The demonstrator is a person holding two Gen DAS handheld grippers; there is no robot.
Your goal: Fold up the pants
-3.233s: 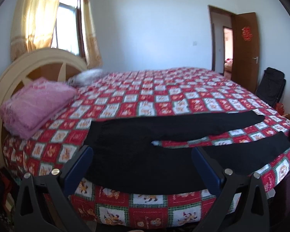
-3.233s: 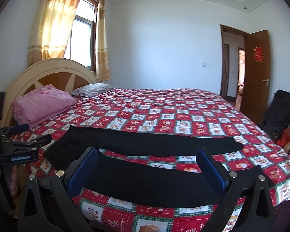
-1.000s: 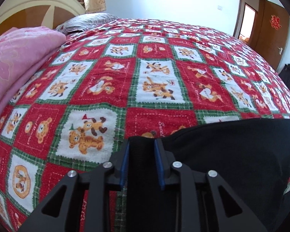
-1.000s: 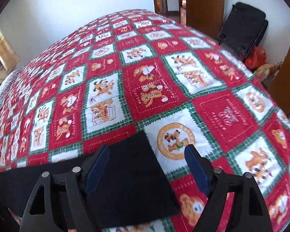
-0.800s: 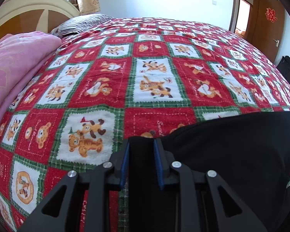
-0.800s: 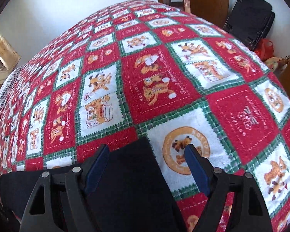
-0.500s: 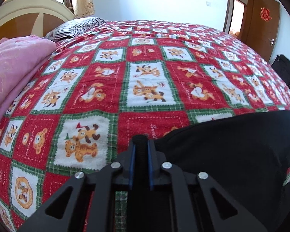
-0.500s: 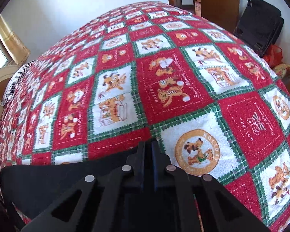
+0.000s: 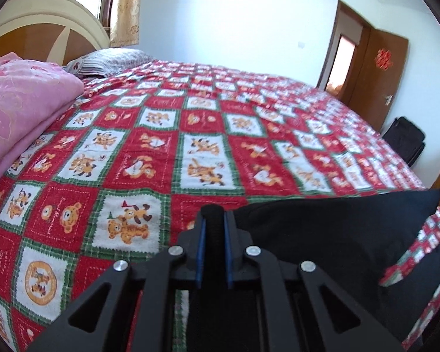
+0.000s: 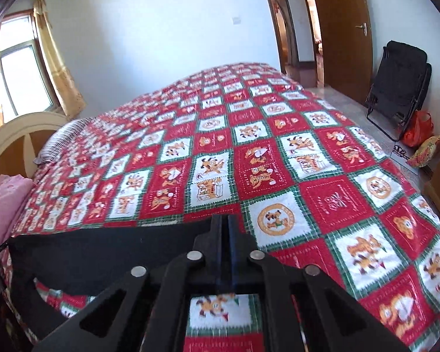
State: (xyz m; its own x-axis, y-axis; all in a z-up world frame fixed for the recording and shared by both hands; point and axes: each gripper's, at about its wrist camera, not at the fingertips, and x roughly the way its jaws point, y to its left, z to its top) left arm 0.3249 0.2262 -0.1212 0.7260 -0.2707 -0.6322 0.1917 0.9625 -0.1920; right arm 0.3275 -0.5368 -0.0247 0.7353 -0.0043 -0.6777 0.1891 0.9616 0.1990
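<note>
Pants (image 9: 322,234): black, on the near edge of the bed, lower half of both frames. In the left wrist view the fabric runs from the bottom centre out to the right edge; in the right wrist view it (image 10: 102,252) runs from the bottom centre out to the left edge.

Left gripper (image 9: 213,220): fingers (image 9: 201,246) pinching a thick fold of the black fabric, which stands up between the blue pads.

Right gripper (image 10: 226,226): fingers (image 10: 217,252) pressed together on the thin edge of the pants; the gap between the pads is a narrow slit.

Changes from the earlier frames:
- One second ago the right gripper's fingers were spread wide over the leg end. Its jaws have just been closing and now hold the fabric.
- The left gripper's jaws have also just been closing, from a looser hold to a tight pinch on the same fold.
- Both views now take in more of the room and the far wall. The held edge is raised off the bedspread (image 9: 161,146), and patterned squares show beneath it at the bottom of the right wrist view.

Edges and open room:
- Upper left: pink blanket (image 9: 17,111), pillow (image 9: 111,61) and headboard (image 9: 44,29).
- Centre: bare bedspread up to the far edge of the bed.
- Right: door (image 10: 340,35), folded black chair (image 10: 402,79) and red bag (image 10: 419,129), well apart from the pants.
</note>
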